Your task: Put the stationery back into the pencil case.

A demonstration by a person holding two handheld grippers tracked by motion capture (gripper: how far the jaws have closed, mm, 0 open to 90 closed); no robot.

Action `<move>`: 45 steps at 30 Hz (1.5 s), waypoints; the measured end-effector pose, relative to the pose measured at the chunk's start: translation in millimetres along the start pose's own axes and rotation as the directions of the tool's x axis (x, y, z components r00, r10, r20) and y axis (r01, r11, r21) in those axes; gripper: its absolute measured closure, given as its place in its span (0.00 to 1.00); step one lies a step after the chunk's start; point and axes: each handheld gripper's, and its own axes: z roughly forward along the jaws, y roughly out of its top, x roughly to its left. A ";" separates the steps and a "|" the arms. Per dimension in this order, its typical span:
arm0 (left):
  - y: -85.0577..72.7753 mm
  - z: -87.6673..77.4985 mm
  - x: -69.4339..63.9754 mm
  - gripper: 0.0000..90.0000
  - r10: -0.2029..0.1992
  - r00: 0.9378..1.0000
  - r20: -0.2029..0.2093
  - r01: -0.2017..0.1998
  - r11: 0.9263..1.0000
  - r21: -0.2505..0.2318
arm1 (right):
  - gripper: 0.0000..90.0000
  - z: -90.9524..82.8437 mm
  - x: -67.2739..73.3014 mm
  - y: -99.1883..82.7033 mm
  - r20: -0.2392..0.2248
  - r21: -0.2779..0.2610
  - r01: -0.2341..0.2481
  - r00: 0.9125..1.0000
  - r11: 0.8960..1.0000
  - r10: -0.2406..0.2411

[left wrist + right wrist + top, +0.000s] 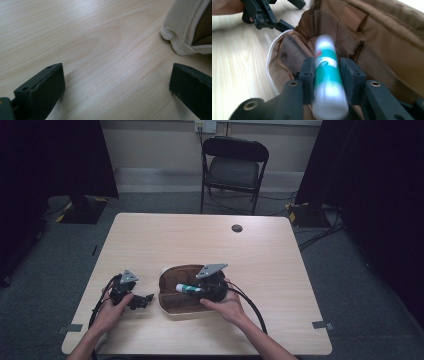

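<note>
Tube [327,75] — white and green — clamped in right gripper [327,80] over open pouch [172,307].

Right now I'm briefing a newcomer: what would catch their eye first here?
The white-and-green tube, clamped in the right gripper over the open brown pouch near the table's front edge. Left of the pouch, the left gripper rests open on the wooden table.
</note>
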 end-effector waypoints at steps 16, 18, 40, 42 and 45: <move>0.0 -0.1 0.0 0.00 0.000 1.000 0.000 0.000 1.000 0.000 | 0.69 -8.7 -11.5 -9.8 0.065 0.008 -0.033 0.997 0.999 0.032; -0.1 -0.1 0.0 0.00 0.000 1.000 0.001 0.000 1.000 0.000 | 0.69 -12.4 -13.4 -10.1 0.075 -0.001 -0.036 0.997 0.999 0.036; -0.1 -0.1 0.0 0.00 -0.001 1.000 0.001 0.001 1.000 0.001 | 0.67 -63.7 -26.4 -31.4 0.124 -0.097 -0.094 0.987 0.991 0.106; -0.1 -0.2 0.0 0.00 -0.001 1.000 0.000 0.001 1.000 0.001 | 0.66 -71.2 -29.0 -33.4 0.134 -0.109 -0.105 0.984 0.988 0.119; -0.3 -0.2 0.4 0.00 0.002 1.000 -0.001 -0.002 1.000 0.000 | 0.64 -83.8 -34.1 -36.8 0.158 -0.133 -0.122 0.977 0.984 0.143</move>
